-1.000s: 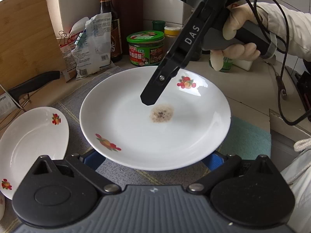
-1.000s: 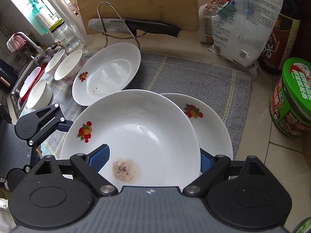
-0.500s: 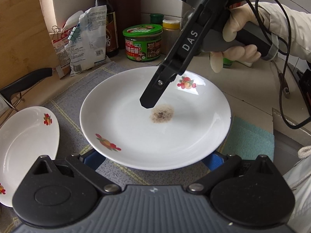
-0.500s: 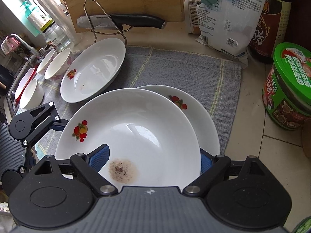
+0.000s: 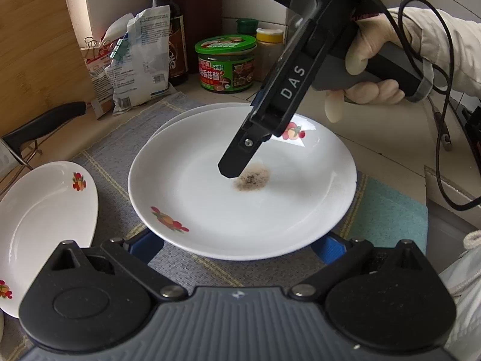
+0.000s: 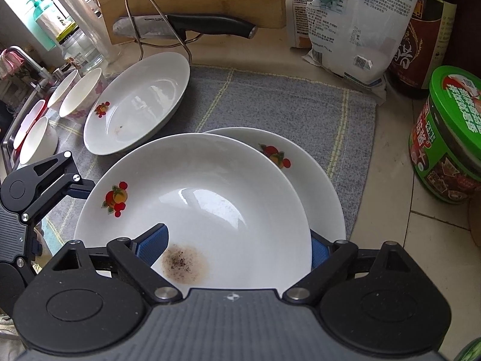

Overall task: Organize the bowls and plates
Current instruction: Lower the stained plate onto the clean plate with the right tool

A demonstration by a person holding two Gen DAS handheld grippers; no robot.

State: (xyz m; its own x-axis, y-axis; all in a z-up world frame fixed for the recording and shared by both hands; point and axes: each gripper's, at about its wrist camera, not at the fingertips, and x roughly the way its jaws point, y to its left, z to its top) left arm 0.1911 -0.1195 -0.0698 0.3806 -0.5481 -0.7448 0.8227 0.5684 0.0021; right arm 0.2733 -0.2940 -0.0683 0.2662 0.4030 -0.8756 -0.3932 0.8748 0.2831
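Now, line by line:

Step in hand: setting the stained plate (image 6: 210,204) onto the plate beneath (image 6: 318,180); by my reading the stacking is at its release.

Right tool (image 6: 239,242): jaws opening. The stained plate's near rim sits between the blue pads (image 6: 153,240), one pad over the inside by the brown stain, the other below the rim, and neither looks pressed on it.

Left tool (image 5: 239,245): its pads lie under or just beside the opposite rim of the same plate; whether they grip it I cannot tell.

Where the plate is: on the grey mat (image 6: 270,105) on the surface, overlapping the lower plate but offset toward the left tool, not centred.

Key relation: the plate lies straight ahead of both tools, which face each other across it; the right tool is the nearer, since its finger reaches over the well.

Other crockery: a third plate (image 6: 135,105) lies apart toward the sink, with bowls (image 6: 81,96) beyond.

Next move calls for: drawing the right tool back along its own line, clear of the rim.
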